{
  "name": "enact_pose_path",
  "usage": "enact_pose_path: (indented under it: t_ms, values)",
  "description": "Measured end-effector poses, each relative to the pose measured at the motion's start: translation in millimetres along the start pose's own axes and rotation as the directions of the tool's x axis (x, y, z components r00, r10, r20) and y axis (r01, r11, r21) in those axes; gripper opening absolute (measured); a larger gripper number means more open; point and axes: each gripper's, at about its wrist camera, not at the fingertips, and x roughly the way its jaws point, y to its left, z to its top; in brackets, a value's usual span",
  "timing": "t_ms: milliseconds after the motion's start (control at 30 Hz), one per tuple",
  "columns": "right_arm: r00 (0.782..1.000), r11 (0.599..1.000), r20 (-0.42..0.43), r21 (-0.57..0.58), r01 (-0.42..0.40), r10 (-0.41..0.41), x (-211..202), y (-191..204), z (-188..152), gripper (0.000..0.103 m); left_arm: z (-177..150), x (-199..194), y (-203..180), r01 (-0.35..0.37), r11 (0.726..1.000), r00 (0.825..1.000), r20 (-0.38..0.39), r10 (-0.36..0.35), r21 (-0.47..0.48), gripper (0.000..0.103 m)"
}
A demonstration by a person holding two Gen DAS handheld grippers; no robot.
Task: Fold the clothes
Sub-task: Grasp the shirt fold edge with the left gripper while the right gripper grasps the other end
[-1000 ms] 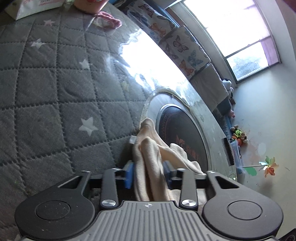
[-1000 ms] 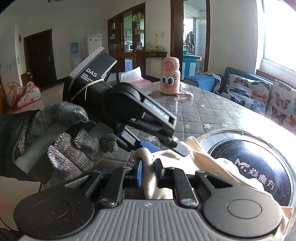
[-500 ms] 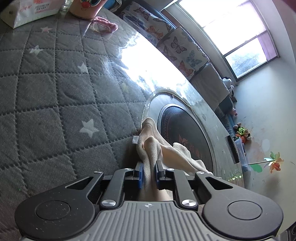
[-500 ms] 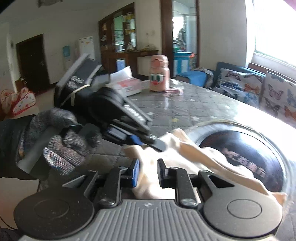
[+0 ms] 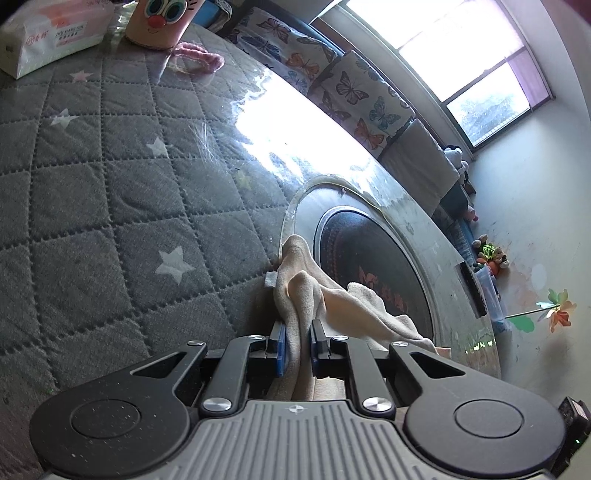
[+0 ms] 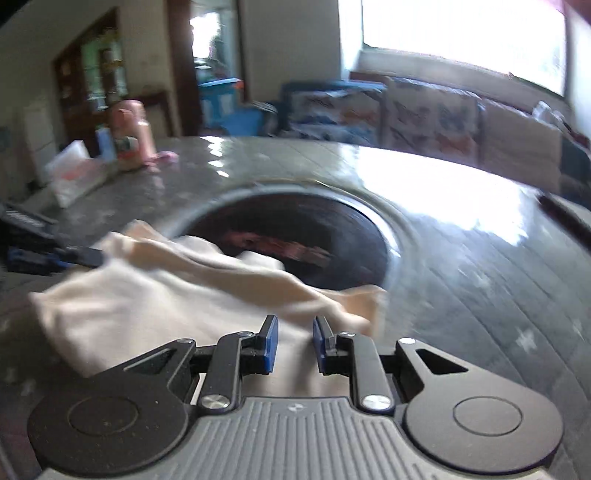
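A cream cloth garment (image 5: 295,284) lies bunched on the round table at the rim of the dark glass disc. My left gripper (image 5: 298,341) is shut on a fold of the cream garment, which rises between its blue pads. In the right wrist view the same garment (image 6: 155,295) lies spread and blurred across the table. My right gripper (image 6: 294,334) is open just above the garment, with nothing between its pads. The left gripper (image 6: 55,254) shows at the far left of that view, holding the garment's corner.
The table has a grey quilted star cover (image 5: 92,184) and a dark glass turntable (image 5: 369,273) in its middle. A tissue box (image 5: 51,40), a pink bottle (image 5: 162,22) and a pink hair band (image 5: 199,59) stand at the far side. A butterfly-print sofa (image 5: 347,85) is beyond.
My left gripper closed on the garment fold and holds it. My right gripper let go of the garment, opened and swung right, away from the left gripper; its view is motion-blurred.
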Motion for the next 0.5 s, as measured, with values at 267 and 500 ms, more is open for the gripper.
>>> enact_pose_path:
  t_ms: [267, 500]
  values:
    - [0.999, 0.998, 0.041, 0.061, 0.031, -0.033, -5.0, -20.7, -1.1, 0.025, 0.2, 0.0, -3.9, -0.011, 1.000, 1.000, 0.003, 0.010, 0.026, 0.014]
    - [0.999, 0.992, 0.021, 0.124, 0.038, -0.041, 1.5, -35.5, -4.2, 0.031, -1.1, 0.8, -5.1, -0.016, 0.999, 1.000, 0.005, 0.015, 0.036, 0.014]
